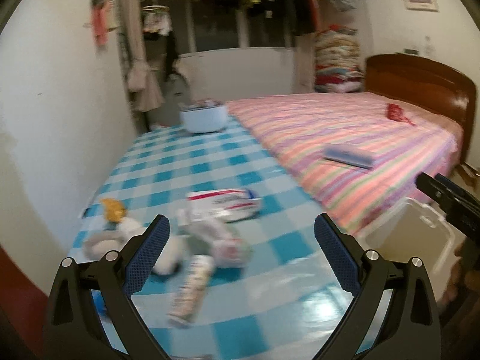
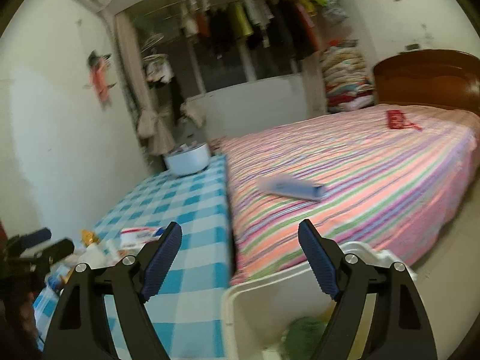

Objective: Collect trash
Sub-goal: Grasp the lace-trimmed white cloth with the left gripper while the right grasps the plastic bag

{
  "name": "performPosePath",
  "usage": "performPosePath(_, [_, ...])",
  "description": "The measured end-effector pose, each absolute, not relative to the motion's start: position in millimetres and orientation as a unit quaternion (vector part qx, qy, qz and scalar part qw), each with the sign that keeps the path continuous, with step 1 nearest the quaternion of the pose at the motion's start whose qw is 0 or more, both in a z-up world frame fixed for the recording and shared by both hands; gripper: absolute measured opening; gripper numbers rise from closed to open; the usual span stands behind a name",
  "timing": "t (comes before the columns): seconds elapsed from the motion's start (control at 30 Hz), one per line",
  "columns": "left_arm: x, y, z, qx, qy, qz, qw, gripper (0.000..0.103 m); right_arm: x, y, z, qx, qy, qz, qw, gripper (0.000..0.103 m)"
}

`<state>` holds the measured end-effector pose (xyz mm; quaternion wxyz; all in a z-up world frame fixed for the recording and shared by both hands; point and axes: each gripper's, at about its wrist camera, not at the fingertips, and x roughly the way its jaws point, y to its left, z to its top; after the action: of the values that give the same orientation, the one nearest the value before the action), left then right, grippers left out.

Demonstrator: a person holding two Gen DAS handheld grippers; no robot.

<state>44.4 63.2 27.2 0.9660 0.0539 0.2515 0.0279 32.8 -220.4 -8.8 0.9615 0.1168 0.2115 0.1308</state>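
Observation:
A heap of trash lies on the blue checked table: a red and white packet, a crumpled wrapper, a printed tube, white tissue and an orange wrapper. My left gripper is open and empty just above this heap. My right gripper is open and empty above a white plastic bin, which holds something green. The bin also shows in the left wrist view. The trash heap shows at the left in the right wrist view.
A white bowl full of items stands at the table's far end. A bed with a striped cover runs along the table's right side, with a blue box and a red item on it. A white wall is at the left.

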Motion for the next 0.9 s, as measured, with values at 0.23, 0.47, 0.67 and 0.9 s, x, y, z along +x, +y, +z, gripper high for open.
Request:
performPosePath(0.23, [39,148,22,0.004,0.275,0.102,0.956,0.096,56,-161,-18,0.108,0.25,0.205,0.94,0.078])
performPosePath(0.47, [25,211,11,-0.048,0.294,0.135,0.945,0.096,78,-95,-30,0.086,0.292,0.275,0.912,0.078])
performPosePath(0.67, [25,246,5,-0.059,0.304,0.155,0.938,0.096,92,-43,-36,0.041,0.322,0.314,0.892,0.078])
performPosePath(0.9, [47,283,-11,-0.087,0.329,0.161,0.926,0.096,112,-2,-52,0.004,0.367,0.319,0.874,0.078])
